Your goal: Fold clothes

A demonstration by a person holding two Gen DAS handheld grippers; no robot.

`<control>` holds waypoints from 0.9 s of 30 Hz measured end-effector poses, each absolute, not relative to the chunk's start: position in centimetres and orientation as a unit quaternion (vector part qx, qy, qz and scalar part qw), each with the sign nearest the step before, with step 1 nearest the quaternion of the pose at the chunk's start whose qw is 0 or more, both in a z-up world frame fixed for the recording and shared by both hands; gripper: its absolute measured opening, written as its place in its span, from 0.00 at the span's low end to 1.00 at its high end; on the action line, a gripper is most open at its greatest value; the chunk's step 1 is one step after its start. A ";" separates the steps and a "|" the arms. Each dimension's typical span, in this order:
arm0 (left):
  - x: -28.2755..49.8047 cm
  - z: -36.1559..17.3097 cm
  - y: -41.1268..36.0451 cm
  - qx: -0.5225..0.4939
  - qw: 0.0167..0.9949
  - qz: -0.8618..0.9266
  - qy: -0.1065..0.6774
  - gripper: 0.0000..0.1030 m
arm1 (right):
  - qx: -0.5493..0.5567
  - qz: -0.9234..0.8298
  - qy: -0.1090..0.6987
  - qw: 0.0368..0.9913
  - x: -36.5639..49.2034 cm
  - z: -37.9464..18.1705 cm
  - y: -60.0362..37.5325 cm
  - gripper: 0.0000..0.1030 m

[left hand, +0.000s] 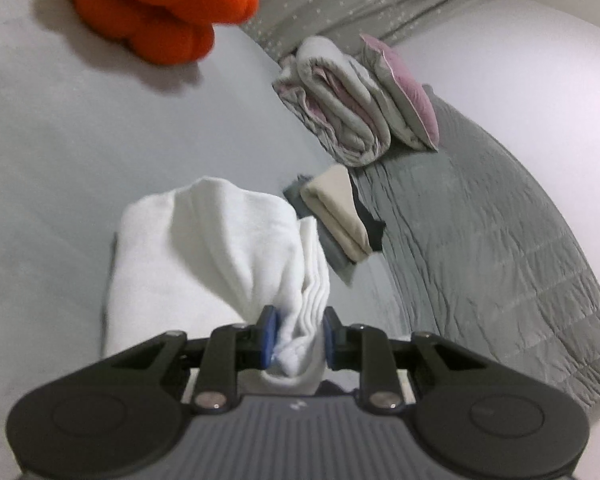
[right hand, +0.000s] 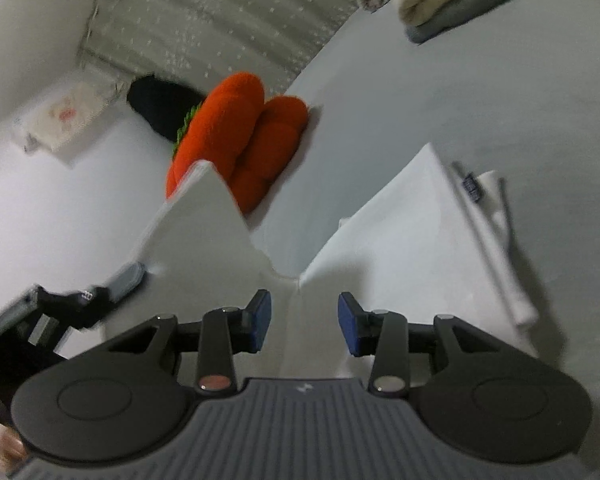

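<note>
A white garment point(left hand: 220, 240) lies partly on the pale bed sheet point(left hand: 60, 160). One bunched end rises into my left gripper point(left hand: 298, 320), which is shut on that thick bunch. In the right wrist view the same white garment point(right hand: 380, 248) stands up in two raised flaps with a notch between them. A dark neck label point(right hand: 471, 188) shows at its right edge. My right gripper point(right hand: 304, 308) has its blue pads fairly far apart, and white cloth fills the gap between them and is lifted with it.
A stack of folded clothes point(left hand: 340, 216), beige on grey, lies just beyond the garment. A rolled quilt point(left hand: 340, 100) and pink pillow point(left hand: 408, 96) sit behind it on a grey bedspread point(left hand: 480, 240). An orange knot cushion point(right hand: 240, 136) and a black item point(right hand: 160, 108) lie near the curtain.
</note>
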State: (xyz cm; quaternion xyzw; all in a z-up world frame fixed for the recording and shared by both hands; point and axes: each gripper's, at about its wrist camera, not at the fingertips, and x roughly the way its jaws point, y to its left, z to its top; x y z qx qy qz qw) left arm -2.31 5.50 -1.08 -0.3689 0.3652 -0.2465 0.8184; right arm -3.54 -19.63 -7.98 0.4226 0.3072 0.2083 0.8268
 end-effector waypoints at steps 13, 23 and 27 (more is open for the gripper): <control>-1.0 -6.5 4.5 -0.441 0.750 -0.300 0.390 0.38 | 0.548 0.184 0.307 0.756 -4.7 -10.6 -24.3 0.45; -3.2 -5.6 7.3 -0.394 0.783 -0.312 0.366 0.40 | 0.566 0.170 0.296 0.750 -4.9 -10.1 -25.8 0.58; -3.1 -6.9 7.0 -0.368 0.785 -0.313 0.389 0.39 | 0.543 0.168 0.306 0.764 -4.1 -9.6 -25.2 0.58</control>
